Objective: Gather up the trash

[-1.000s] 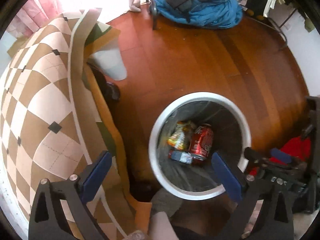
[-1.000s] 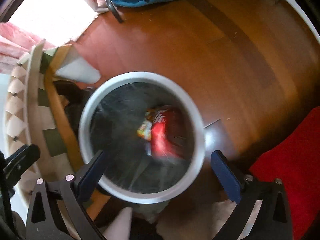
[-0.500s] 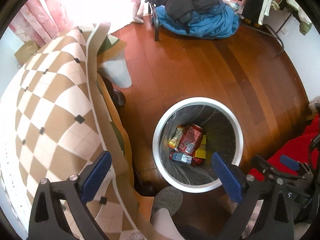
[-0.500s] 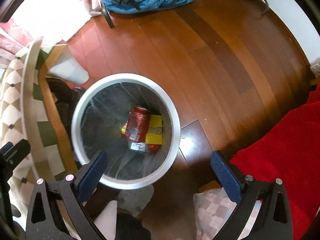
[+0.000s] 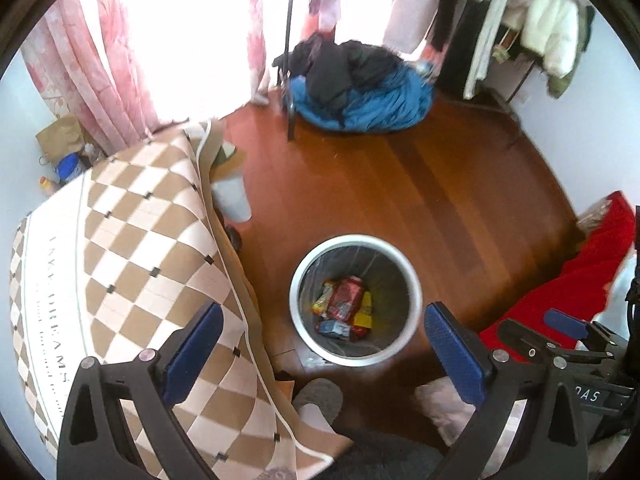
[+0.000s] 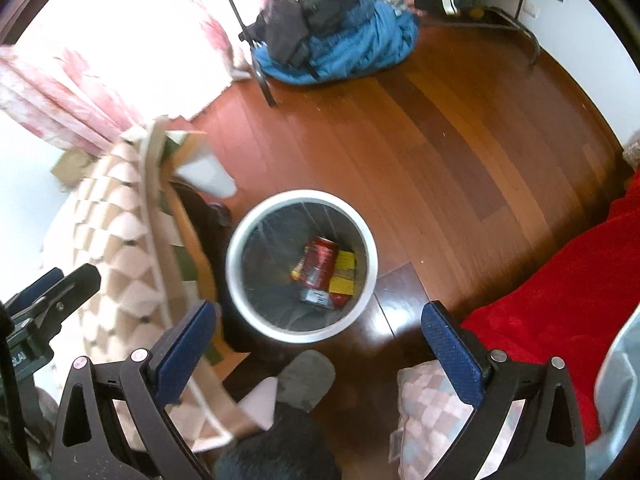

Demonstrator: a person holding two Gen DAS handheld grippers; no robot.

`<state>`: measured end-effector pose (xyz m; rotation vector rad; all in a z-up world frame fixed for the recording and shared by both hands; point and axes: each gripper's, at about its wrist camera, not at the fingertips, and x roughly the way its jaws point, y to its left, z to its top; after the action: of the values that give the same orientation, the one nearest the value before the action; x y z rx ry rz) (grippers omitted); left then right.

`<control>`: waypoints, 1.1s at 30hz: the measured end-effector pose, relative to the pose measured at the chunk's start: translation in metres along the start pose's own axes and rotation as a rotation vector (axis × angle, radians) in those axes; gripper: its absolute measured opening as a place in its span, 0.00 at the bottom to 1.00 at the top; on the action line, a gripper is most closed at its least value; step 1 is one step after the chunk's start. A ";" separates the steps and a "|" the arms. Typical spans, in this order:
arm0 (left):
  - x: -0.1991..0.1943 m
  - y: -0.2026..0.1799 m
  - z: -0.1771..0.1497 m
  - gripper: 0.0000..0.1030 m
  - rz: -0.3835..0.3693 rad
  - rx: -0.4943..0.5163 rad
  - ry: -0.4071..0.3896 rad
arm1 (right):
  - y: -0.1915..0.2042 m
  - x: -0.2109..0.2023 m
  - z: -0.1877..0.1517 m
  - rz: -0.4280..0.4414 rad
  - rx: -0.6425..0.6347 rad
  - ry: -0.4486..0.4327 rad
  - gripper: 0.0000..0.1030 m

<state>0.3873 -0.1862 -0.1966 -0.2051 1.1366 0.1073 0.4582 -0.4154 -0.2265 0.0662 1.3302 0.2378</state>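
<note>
A round white-rimmed trash bin [image 5: 298, 276] [image 6: 234, 248] with a clear liner stands on the wooden floor. Inside lie a red soda can [image 5: 345, 298] [image 6: 318, 262], yellow wrappers [image 5: 365, 314] [image 6: 343, 278] and a small dark packet [image 5: 334, 328] [image 6: 316, 297]. My left gripper [image 5: 324, 346] is open and empty, high above the bin. My right gripper [image 6: 318, 338] is open and empty, also high above the bin. The right gripper shows at the right edge of the left wrist view [image 5: 560, 334].
A table with a brown-and-cream checked cloth [image 5: 120, 248] [image 6: 116, 248] stands left of the bin. A red blanket [image 5: 580, 280] [image 6: 560, 292] lies to the right. A blue and black clothes pile [image 5: 360, 96] [image 6: 336, 40] lies at the far side. A slippered foot [image 5: 318, 398] [image 6: 306, 376] is below the bin.
Both grippers have risen well above the bin, which now looks smaller. The red can that was falling and blurred now lies still in the bin.
</note>
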 end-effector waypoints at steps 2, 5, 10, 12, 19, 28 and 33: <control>-0.022 0.000 0.000 1.00 -0.017 0.007 -0.021 | 0.005 -0.026 -0.004 0.028 -0.013 -0.017 1.00; -0.059 0.002 -0.002 1.00 -0.045 0.011 -0.047 | 0.015 -0.067 -0.013 0.069 -0.033 -0.048 1.00; -0.109 0.011 -0.015 1.00 -0.108 -0.005 -0.066 | 0.034 -0.132 -0.030 0.124 -0.073 -0.088 1.00; -0.127 0.013 -0.021 1.00 -0.133 -0.011 -0.078 | 0.041 -0.156 -0.040 0.144 -0.084 -0.103 1.00; -0.183 0.017 -0.040 1.00 -0.208 0.012 -0.115 | 0.057 -0.213 -0.072 0.203 -0.102 -0.124 1.00; -0.220 0.025 -0.053 1.00 -0.294 0.011 -0.122 | 0.071 -0.262 -0.102 0.242 -0.110 -0.159 1.00; -0.229 0.027 -0.060 1.00 -0.298 0.023 -0.117 | 0.073 -0.268 -0.111 0.243 -0.110 -0.144 1.00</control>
<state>0.2330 -0.1688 -0.0161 -0.3410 0.9792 -0.1559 0.2825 -0.4102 0.0157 0.1505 1.1626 0.5028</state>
